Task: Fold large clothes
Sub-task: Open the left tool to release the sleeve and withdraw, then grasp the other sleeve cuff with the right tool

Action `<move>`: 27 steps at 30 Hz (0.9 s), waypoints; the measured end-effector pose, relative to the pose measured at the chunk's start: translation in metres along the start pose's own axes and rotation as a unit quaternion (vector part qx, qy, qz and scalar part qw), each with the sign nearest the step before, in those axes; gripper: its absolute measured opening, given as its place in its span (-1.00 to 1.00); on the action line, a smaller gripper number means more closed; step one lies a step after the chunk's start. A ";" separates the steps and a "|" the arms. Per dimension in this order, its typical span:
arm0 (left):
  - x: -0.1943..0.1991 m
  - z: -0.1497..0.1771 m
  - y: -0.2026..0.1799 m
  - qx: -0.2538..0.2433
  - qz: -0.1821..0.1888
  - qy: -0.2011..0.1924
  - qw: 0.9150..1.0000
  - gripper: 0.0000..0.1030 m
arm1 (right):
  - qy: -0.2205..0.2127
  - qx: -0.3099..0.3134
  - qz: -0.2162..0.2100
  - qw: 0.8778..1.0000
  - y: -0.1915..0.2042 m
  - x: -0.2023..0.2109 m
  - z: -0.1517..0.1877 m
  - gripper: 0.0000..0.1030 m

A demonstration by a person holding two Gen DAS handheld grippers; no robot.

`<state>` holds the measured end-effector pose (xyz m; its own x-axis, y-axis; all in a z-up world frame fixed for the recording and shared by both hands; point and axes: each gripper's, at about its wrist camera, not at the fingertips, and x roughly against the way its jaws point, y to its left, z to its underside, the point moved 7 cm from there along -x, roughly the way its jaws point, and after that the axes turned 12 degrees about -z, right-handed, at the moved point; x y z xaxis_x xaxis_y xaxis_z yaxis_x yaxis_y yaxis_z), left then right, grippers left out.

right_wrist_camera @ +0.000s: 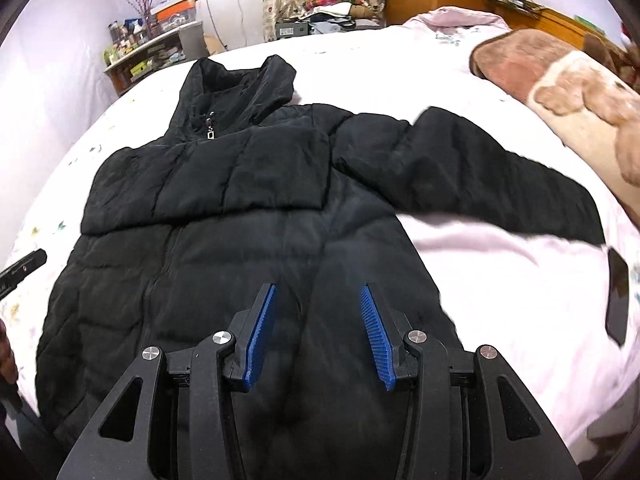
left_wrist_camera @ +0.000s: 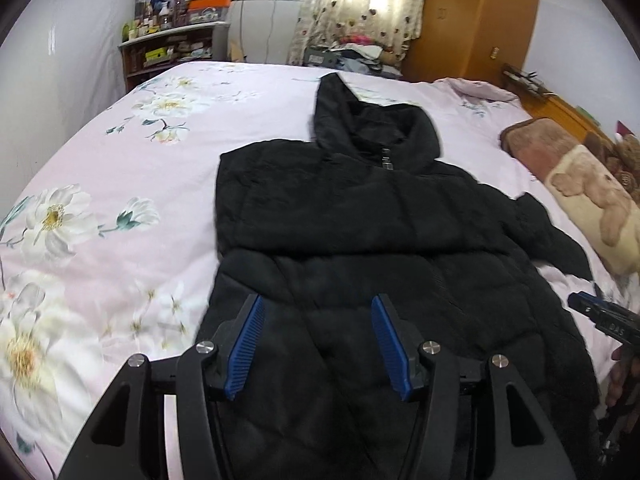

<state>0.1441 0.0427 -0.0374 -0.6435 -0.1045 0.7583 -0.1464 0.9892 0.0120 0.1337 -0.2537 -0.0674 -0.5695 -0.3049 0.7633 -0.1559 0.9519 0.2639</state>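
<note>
A black jacket (left_wrist_camera: pixel 360 220) lies flat on the bed (left_wrist_camera: pixel 120 168), hood at the far end. One sleeve (right_wrist_camera: pixel 480 176) stretches right; the other is folded across the chest. The left gripper (left_wrist_camera: pixel 318 340) and right gripper (right_wrist_camera: pixel 318 328) hover over the near hem, jaws apart, holding nothing.

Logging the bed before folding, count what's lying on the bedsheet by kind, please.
Jacket: 1
Pillow: 1
Phone: 1
Total: 3
Both tongs, left and right, hover open above the jacket.
</note>
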 end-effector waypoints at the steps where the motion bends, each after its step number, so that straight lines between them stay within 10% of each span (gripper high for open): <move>1: 0.007 0.003 -0.004 -0.001 0.002 0.000 1.000 0.13 | -0.002 -0.002 0.003 1.000 -0.001 0.004 0.002 -0.14; 27: 0.036 -0.006 -0.061 -0.017 0.032 -0.026 0.999 0.14 | -0.057 -0.081 0.026 0.995 -0.077 0.058 0.008 -0.11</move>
<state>0.1344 -0.0210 -0.0073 -0.6897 -0.0444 0.7227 -0.0778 0.9969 -0.0130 0.1061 -0.3441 -0.0485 -0.6629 -0.2407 0.7090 0.0033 0.9460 0.3242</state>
